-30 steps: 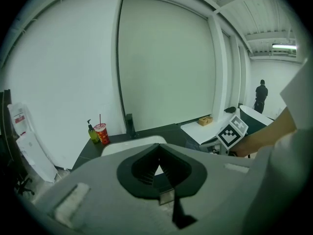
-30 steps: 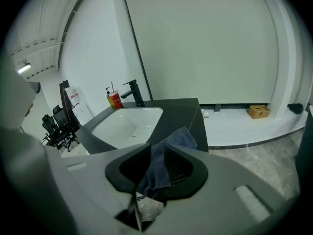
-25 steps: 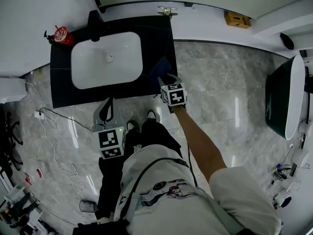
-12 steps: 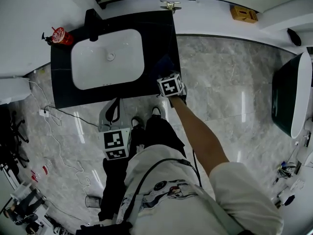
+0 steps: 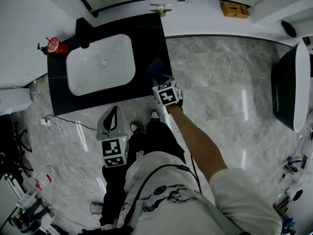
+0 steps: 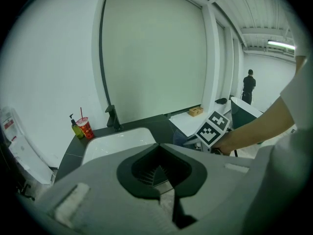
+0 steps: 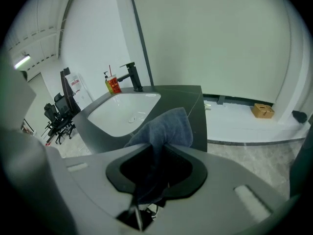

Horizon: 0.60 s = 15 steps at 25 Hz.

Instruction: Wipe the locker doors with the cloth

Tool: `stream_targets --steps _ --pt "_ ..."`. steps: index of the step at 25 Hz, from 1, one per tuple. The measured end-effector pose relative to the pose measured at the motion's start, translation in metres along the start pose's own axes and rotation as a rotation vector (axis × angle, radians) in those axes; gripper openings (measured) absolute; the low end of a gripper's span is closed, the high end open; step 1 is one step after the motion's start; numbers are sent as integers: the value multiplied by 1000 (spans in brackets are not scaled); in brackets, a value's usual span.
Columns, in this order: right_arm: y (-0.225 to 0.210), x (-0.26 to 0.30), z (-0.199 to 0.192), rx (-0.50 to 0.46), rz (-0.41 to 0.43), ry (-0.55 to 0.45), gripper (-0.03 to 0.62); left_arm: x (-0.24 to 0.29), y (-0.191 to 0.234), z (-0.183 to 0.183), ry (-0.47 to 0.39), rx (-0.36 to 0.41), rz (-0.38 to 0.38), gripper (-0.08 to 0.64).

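My right gripper (image 5: 159, 81) is shut on a blue-grey cloth (image 5: 154, 67), held over the front right corner of the black sink counter (image 5: 146, 35). In the right gripper view the cloth (image 7: 166, 126) bunches up out of the right gripper (image 7: 152, 176) and hides part of the counter behind it. My left gripper (image 5: 113, 109) hangs lower, in front of the counter and near the person's feet. Seen from its own camera, the left gripper (image 6: 159, 170) is shut with nothing in it.
A white basin (image 5: 100, 70) with a black tap (image 5: 82, 31) is set in the counter. A red cup (image 5: 50, 46) stands at its far left. A dark tub (image 5: 288, 89) stands to the right, a cardboard box (image 5: 232, 10) lies by the wall, and cables (image 5: 54, 131) trail on the floor.
The head view has shifted a little. The right gripper stays at the counter's right corner with the cloth in it, and the left gripper stays low.
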State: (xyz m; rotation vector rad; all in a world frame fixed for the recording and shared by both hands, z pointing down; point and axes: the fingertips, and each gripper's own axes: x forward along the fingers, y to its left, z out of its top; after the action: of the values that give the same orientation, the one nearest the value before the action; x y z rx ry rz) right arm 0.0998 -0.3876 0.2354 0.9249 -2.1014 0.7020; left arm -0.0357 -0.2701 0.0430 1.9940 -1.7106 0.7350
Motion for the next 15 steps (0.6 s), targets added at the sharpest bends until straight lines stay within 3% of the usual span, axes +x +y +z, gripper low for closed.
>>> stream_targets --steps 6,15 --pt "8 -43 -10 48 -6 -94 78 -10 -18 -13 4 10 -31 0" --pt "36 -108 -34 34 -21 -161 78 -37 -40 -25 -42 19 -78 0"
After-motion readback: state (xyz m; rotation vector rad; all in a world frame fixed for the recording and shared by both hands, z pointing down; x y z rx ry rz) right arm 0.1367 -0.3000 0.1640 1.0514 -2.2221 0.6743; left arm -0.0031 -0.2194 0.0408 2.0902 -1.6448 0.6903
